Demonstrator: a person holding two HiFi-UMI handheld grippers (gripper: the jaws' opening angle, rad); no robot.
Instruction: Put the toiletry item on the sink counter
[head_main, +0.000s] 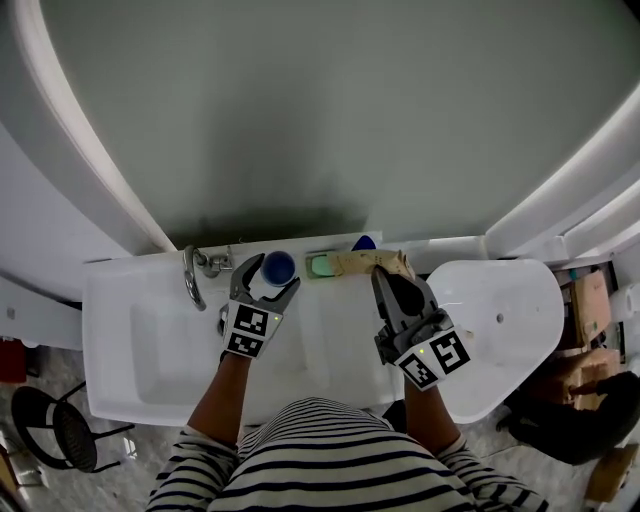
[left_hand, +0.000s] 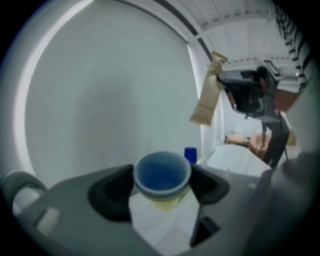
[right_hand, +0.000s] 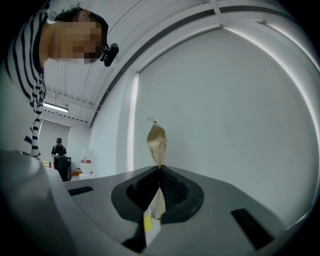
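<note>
Apparently the right claw (right_hand: 160, 170) pinches a light, floppy tan pouch (right_hand: 156, 140) near one end, while the left claw (left_hand: 161, 187), spread wide, clasps a stiff blue-rimmed cup (left_hand: 162, 175).

A blue-rimmed cup (head_main: 278, 268) stands upright, clamped in the jaws of the left gripper (head_main: 270, 276) at the white bench's (head_main: 340, 345) back edge, beside a tan pouch (head_main: 355, 263) pinched by the right gripper (head_main: 379, 270).

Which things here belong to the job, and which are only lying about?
Job: tan tube in the right tool; blue cup in the left tool; sink counter.
Lying about: tap; small blue cap by the wall; black chair.
</note>
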